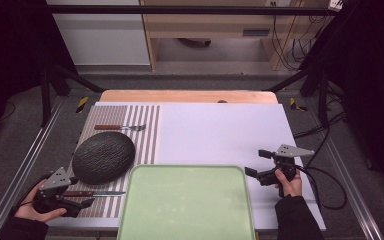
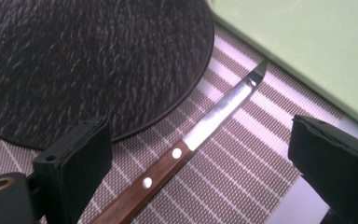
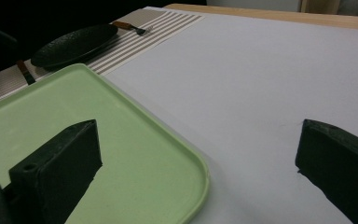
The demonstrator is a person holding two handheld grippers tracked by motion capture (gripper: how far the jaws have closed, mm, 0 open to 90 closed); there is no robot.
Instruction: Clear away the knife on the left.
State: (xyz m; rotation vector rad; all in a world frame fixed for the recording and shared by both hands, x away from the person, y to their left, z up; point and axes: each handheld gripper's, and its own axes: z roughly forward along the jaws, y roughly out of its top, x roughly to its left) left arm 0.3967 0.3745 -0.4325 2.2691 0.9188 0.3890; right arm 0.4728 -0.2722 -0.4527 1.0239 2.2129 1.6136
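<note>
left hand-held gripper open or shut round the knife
Open. The left hand-held gripper has its jaws spread wide, one on each side of the knife, and neither touches the wooden handle lying flat on the striped mat.

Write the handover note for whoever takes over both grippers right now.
Left gripper: open, jaws either side of the knife, not gripping it.
Right gripper: open, holding nothing, by the right edge of the green tray.
Knife lies on the striped placemat between the dark plate and the tray, blade toward the tray. Fork lies beyond the plate.
Done: nothing lifted; the tray carries nothing.
Left: probably close on the knife handle and lift it.
</note>
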